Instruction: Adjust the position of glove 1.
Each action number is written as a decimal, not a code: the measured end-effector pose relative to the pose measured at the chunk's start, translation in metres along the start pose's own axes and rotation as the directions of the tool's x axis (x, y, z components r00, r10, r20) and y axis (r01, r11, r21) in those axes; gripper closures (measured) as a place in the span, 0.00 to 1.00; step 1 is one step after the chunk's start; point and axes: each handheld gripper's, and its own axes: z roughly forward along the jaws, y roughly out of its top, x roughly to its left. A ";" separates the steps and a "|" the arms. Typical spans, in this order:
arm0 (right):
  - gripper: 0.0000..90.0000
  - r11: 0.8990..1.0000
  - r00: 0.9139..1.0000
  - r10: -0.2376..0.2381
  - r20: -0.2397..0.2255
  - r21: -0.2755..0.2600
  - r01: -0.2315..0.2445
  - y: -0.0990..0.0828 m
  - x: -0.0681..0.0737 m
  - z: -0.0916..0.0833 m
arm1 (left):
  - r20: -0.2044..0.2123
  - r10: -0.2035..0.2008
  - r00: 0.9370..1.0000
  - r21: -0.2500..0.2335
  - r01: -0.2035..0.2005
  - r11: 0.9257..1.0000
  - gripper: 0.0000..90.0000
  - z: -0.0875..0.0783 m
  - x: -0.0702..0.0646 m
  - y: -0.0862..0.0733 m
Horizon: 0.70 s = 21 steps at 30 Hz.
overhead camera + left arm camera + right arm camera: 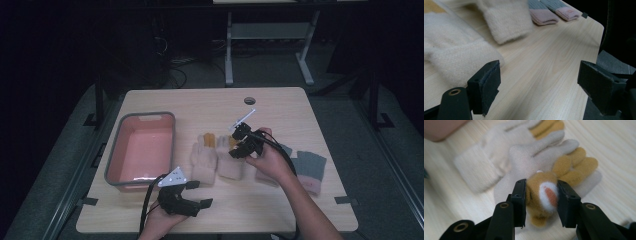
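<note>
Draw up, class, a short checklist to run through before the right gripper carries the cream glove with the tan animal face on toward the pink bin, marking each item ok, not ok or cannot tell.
1. Right gripper jaws clamp the tan animal face on the cream glove: ok.
2. Whole glove clear of the table: cannot tell.
3. Second cream glove lies apart, not caught in the grip: ok.
4. Pink bin open with room inside: ok.
5. Left gripper open, holding nothing, near the front edge beside the bin: ok.
6. Grey-and-pink gloves out of the path to the bin: ok.

Cream gloves [204,161], tan-and-white patches; grey gloves [309,167], pink cuffs; pink bin [142,150], grey rim.
</note>
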 end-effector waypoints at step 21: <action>0.68 0.999 0.991 -0.045 -0.125 0.014 0.047 0.056 0.033 0.034 | -0.005 -0.006 1.000 -0.023 0.006 1.000 0.21 -0.004 -0.001 0.002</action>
